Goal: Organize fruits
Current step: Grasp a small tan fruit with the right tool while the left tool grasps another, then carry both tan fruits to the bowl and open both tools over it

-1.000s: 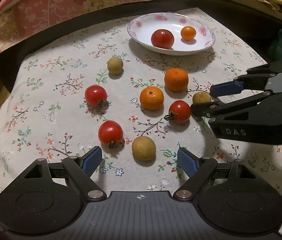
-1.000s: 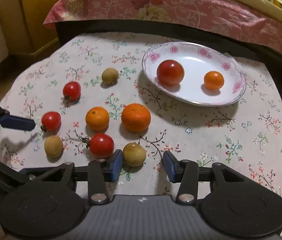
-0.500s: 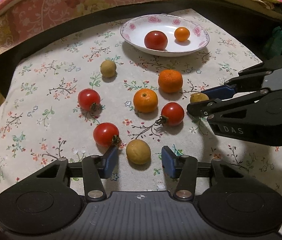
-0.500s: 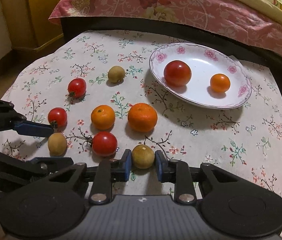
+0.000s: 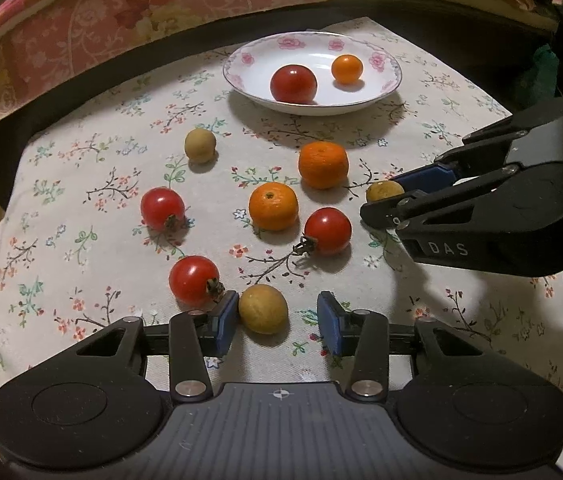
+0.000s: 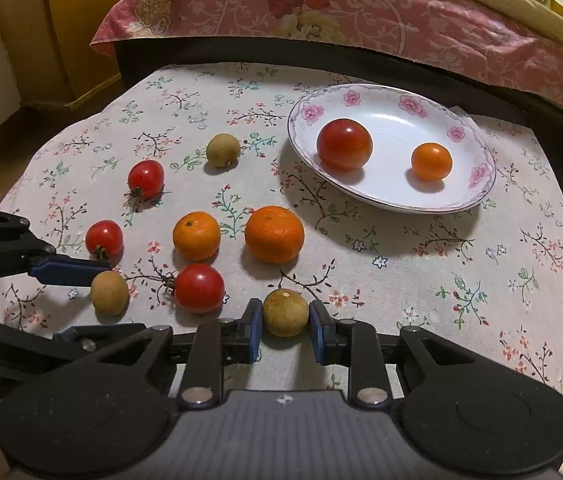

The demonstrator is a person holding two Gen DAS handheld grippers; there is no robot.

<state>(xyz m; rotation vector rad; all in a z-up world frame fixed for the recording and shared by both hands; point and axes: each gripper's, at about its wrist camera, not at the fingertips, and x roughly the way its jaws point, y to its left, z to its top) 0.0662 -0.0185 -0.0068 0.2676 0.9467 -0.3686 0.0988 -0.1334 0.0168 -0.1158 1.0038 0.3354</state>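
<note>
right gripper (image 6: 284,328) jaws have just closed and now pinch a tan fruit (image 6: 285,312) at 6 o'clock in the right wrist view, pads touching both sides, fruit sitting on the bench (image 6: 441,280). left gripper (image 5: 277,322) jaws have just been narrowing around a second tan fruit (image 5: 263,309): left pad touches or nearly touches it, right pad stands clear with a gap, so not gripped yet. likely means both hands are lining up a paired pickup toward the plate (image 5: 385,92) at 12 o'clock, which already holds a red tomato (image 5: 293,84) and a small orange fruit (image 5: 347,68). both tan fruits look round, matte and dull yellow-brown, and small next to the two oranges (image 5: 273,206) mid-bench. a stemmed cherry tomato (image 5: 194,280) sits just beside the left pad at 9 o'clock; risk of nudging it on closing. a third tan fruit (image 5: 200,145) lies at 11 o'clock, apart from the rest.
</note>
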